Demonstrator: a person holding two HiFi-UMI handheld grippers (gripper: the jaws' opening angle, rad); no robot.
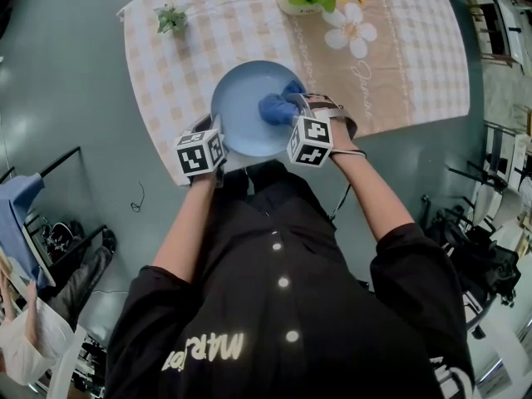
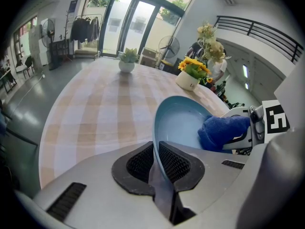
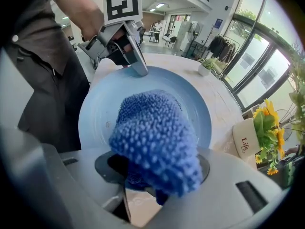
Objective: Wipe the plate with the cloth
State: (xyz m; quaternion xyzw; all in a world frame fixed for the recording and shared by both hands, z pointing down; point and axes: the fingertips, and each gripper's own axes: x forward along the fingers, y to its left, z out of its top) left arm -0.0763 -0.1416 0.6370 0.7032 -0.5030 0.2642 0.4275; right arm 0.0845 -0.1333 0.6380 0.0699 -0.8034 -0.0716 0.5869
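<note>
Pale blue plate [image 1: 243, 116] at near edge of table [image 1: 407, 73]. Left gripper [image 2: 159, 162], jaws narrow, pinches its near-left rim. Right gripper [image 1: 293, 113] clamps blue cloth [image 1: 277, 107], resting inside plate's right half. Far side: white pot [image 1: 298, 5] holding sunflowers.

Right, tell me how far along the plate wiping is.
Done: the left gripper is shut on the plate's rim, the right gripper on the blue cloth. In hand: the cloth sits against the plate's inner face. Left: how much is wiped doesn't show; the plate isn't set down.
</note>
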